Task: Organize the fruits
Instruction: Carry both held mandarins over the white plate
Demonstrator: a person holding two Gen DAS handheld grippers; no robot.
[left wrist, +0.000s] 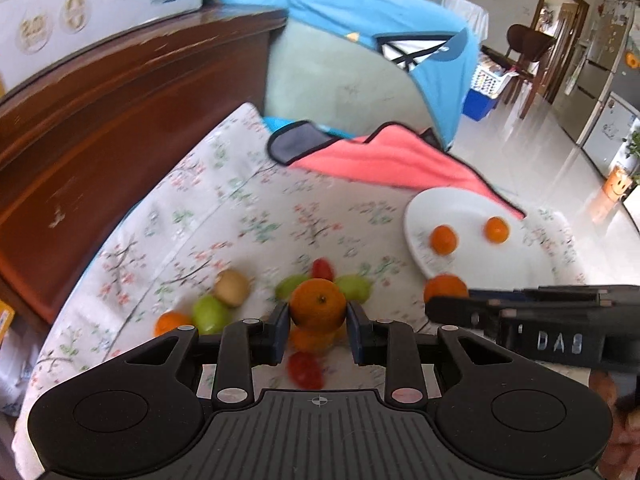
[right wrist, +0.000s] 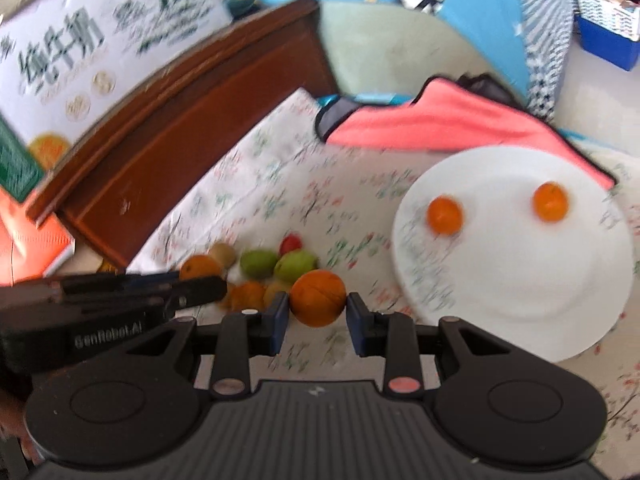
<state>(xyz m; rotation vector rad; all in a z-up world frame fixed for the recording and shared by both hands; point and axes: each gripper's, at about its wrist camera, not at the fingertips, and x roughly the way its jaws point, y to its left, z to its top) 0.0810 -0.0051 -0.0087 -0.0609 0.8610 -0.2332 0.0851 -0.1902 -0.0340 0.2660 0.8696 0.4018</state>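
Observation:
My left gripper (left wrist: 318, 314) is shut on an orange (left wrist: 318, 303), held above a pile of fruit on the floral cloth: green fruits (left wrist: 210, 314), a brown kiwi (left wrist: 232, 287), red tomatoes (left wrist: 306, 370) and another orange (left wrist: 172, 322). My right gripper (right wrist: 318, 314) is shut on a second orange (right wrist: 318, 298), just left of the white plate (right wrist: 520, 280). Two small oranges (right wrist: 445, 209) (right wrist: 550, 201) lie on the plate. The right gripper also shows in the left wrist view (left wrist: 444, 296), the left one in the right wrist view (right wrist: 200, 282).
A pink cloth (left wrist: 392, 160) lies behind the plate (left wrist: 472, 256). A dark wooden cabinet (left wrist: 120, 120) stands to the left with a printed box (right wrist: 100, 40) on top. A blue and pale fabric object (left wrist: 360, 60) is at the back.

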